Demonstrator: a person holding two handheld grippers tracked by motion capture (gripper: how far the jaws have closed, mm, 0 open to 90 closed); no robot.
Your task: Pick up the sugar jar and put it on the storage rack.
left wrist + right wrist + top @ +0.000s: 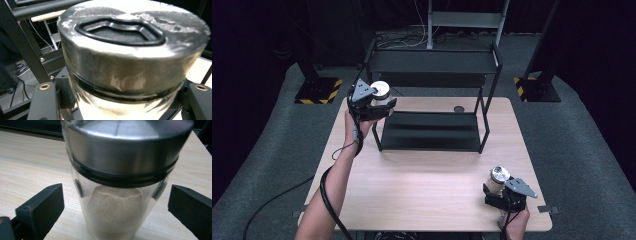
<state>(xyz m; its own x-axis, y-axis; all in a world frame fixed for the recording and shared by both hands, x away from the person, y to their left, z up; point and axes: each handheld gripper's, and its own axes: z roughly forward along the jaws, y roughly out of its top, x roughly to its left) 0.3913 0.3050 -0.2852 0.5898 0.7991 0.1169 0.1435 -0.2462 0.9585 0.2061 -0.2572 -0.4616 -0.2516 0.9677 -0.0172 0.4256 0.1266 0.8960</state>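
My left gripper (379, 104) is raised at the left end of the black two-tier rack (432, 142), shut on a glass jar (380, 91) with a brushed metal lid. The left gripper view shows that jar (132, 57) very close, with the jaws of my left gripper (122, 90) pressed on its glass body below the lid. A second jar (499, 176), holding pale powder, stands on the table near its front right corner. My right gripper (496, 194) is open around it. In the right gripper view that jar (120, 165) stands between the jaws of my right gripper (116, 202) with gaps on both sides.
The rack stands at the back middle of the wooden table (422, 185), its lower shelf low over the tabletop. A small dark round object (458, 108) lies behind the rack. Two stands with yellow-black bases (318, 91) flank the table on the floor.
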